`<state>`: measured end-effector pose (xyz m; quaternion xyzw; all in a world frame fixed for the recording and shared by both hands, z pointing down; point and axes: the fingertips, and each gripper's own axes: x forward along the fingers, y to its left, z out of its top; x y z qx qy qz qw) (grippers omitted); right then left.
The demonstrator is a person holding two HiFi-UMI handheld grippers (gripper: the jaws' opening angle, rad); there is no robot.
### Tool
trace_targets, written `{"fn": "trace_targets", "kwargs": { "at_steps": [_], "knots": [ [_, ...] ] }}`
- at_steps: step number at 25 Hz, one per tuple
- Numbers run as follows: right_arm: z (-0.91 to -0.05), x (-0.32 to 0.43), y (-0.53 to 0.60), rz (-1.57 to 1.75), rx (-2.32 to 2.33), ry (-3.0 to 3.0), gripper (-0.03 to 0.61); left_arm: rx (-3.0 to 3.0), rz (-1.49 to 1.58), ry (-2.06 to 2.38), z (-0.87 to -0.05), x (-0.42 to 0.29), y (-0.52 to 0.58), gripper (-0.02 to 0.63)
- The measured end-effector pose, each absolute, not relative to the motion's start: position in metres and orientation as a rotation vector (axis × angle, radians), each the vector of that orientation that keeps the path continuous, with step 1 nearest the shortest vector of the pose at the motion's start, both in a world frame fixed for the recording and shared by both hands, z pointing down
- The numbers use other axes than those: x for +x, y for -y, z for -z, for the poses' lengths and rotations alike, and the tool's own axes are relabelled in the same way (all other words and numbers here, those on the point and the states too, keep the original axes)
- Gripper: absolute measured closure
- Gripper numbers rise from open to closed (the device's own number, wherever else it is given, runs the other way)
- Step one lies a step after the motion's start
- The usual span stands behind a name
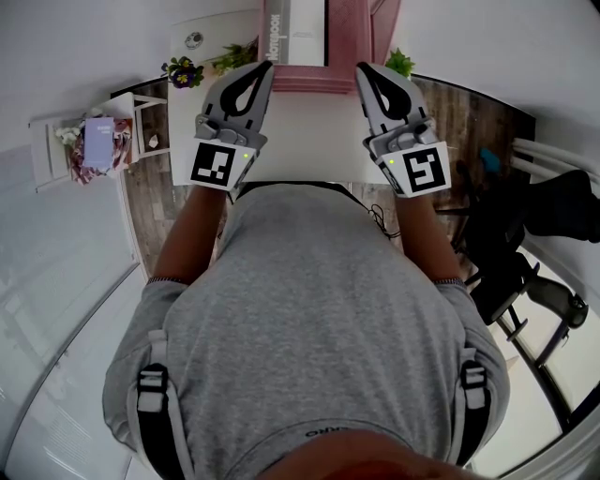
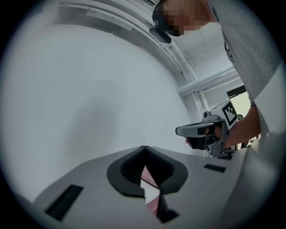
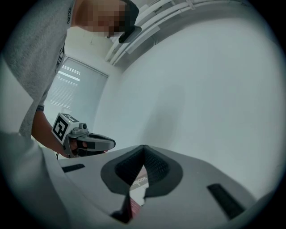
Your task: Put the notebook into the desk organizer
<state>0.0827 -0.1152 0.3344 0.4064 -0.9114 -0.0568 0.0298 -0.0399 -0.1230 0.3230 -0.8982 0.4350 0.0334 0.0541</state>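
The notebook (image 1: pixel 298 28) is seen lengthwise just ahead of the left gripper (image 1: pixel 264 67), nearer it than the right gripper (image 1: pixel 364 69); both jaws are pressed together on nothing.

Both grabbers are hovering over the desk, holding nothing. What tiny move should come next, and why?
Probably open the left gripper. Its fingers and those of the right gripper are shut on nothing. Both point toward the notebook at the pink organizer, and the left one is nearer to it. I cannot tell whether the notebook already sits inside.
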Motion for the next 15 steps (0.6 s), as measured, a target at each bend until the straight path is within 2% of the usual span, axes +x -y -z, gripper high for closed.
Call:
{"fn": "trace_targets", "kwargs": {
  "at_steps": [15],
  "knots": [
    [-0.328,0.080,0.116,0.182,1.273,2.816,0.572,-2.731,-0.110,-1.327,-0.322,-0.042,0.122,0.595]
  ]
}}
